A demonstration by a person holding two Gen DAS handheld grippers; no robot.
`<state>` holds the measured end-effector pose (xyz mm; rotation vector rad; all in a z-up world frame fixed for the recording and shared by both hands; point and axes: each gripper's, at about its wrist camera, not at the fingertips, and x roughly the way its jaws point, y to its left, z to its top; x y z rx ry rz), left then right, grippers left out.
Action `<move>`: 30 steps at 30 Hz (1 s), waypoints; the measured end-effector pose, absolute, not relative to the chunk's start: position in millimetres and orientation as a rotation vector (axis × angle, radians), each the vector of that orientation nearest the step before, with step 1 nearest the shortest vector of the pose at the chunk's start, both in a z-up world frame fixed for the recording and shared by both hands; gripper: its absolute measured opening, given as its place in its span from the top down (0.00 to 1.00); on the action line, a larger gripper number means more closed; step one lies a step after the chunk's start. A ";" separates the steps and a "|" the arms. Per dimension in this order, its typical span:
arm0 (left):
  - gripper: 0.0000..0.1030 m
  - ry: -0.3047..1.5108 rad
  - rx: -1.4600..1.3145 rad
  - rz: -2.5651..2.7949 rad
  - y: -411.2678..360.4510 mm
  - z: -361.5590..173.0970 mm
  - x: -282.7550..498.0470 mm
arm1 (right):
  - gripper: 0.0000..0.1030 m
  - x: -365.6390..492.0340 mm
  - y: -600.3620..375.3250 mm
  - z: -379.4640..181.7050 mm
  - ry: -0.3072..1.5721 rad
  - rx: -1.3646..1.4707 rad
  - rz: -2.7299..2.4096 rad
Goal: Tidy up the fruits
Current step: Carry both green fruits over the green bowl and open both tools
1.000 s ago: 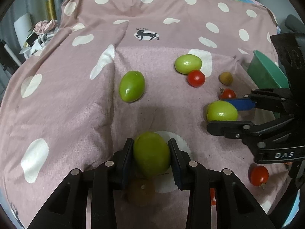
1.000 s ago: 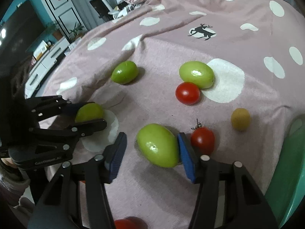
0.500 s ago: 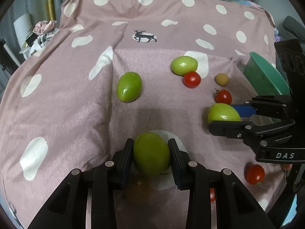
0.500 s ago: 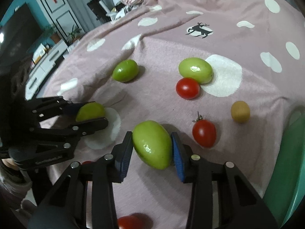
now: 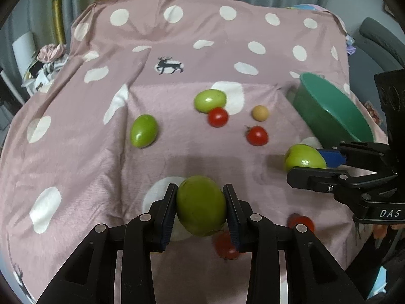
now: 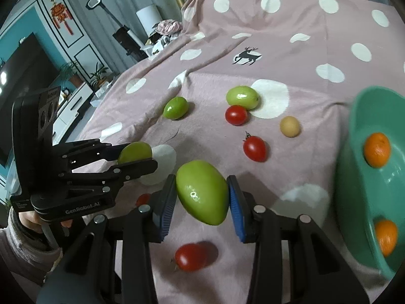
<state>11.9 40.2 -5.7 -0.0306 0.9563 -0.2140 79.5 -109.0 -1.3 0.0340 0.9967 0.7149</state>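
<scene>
- Pink polka-dot cloth [image 5: 76,152] with a deer print covers the worktop; a television and cabinets stand off to the left in the right wrist view.
- Left tongs [image 5: 200,206] pinch a green fruit [image 5: 201,205] lifted clear of the cloth near the front edge; a hand [image 6: 33,221] in a grey sleeve grips their handle.
- Loose green fruit [image 5: 143,131] lies left of centre, well apart from the rest.
- Second loose green fruit [image 5: 210,100] sits toward the back edge, touching a red tomato [image 5: 218,116].
- Stemmed tomato [image 5: 257,135] and a small tan fruit [image 5: 260,113] lie between that pair and the bowl.
- Two more tomatoes [image 5: 226,245] lie near the front edge, under and beside the tongs.
- Right tongs [image 6: 202,200] pinch another green fruit [image 6: 202,192], raised above the cloth, just short of the bowl.
- Teal bowl [image 6: 354,177] at the right edge holds two oranges [image 6: 376,149].
</scene>
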 end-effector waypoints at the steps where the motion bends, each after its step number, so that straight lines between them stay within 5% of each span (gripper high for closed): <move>1: 0.64 0.953 -0.029 -0.216 37.9 -4.0 10.6 | 0.61 75.9 -113.0 0.6 0.990 0.044 0.711; 30: 0.64 0.820 0.076 -0.315 -40.5 53.9 2.5 | 0.61 29.7 -218.5 52.9 0.800 0.198 0.514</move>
